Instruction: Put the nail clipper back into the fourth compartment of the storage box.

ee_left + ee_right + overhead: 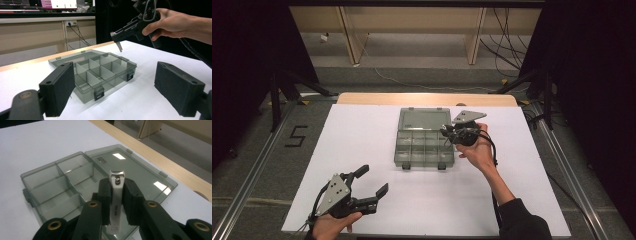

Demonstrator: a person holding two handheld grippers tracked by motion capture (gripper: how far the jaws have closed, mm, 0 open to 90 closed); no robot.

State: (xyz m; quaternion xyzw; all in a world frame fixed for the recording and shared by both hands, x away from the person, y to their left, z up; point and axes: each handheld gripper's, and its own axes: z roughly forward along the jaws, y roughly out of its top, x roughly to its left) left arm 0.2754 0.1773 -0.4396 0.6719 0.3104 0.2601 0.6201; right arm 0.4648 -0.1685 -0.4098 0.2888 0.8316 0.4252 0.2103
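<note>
Clipper: nail clipper (116,197), white and chrome, clamped flat between the pads of my right gripper (117,195), its cutting head poking out past the tips.
Position: held in the air above the right edge of the organizer box (424,146), over the compartments just beside the hinge.
Right gripper: jaws pressed together on the clipper's two flat faces, at mid-body.
Left gripper: my left gripper (371,181) rests near the table's front left corner, jaws spread wide, nothing between them, well apart from the box.
Weight: light, I judge; a small metal tool.
Stiffness: rigid, no give under the pads.
Surface: smooth and polished, likely to slide or swivel if I slacken.
Best hold: across the broad faces at the middle, as now; the narrow head would pivot.
Box: thin clear plastic, lid (130,167) lying open flat; light enough to skid if bumped.
</note>
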